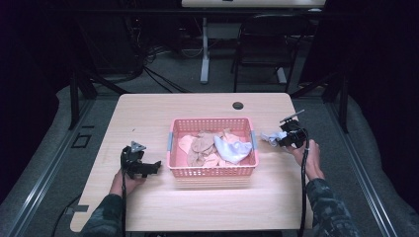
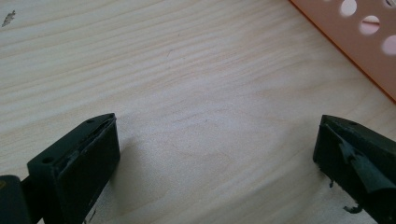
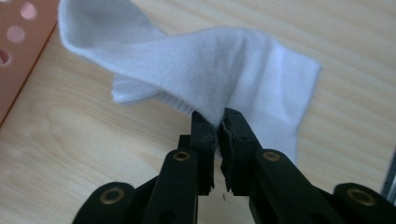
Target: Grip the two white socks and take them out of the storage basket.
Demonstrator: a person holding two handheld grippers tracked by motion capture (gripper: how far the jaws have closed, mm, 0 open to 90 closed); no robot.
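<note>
Left gripper (image 1: 154, 167) rests low on the wooden table (image 1: 148, 113), jaws spread wide with nothing between, just left of the pink basket (image 1: 212, 171). Right gripper (image 3: 218, 123) pinches a white sock (image 3: 233, 65) beside the basket's right wall. Inside the basket lie beige socks (image 1: 200, 146) and another white sock (image 1: 232, 149).
</note>
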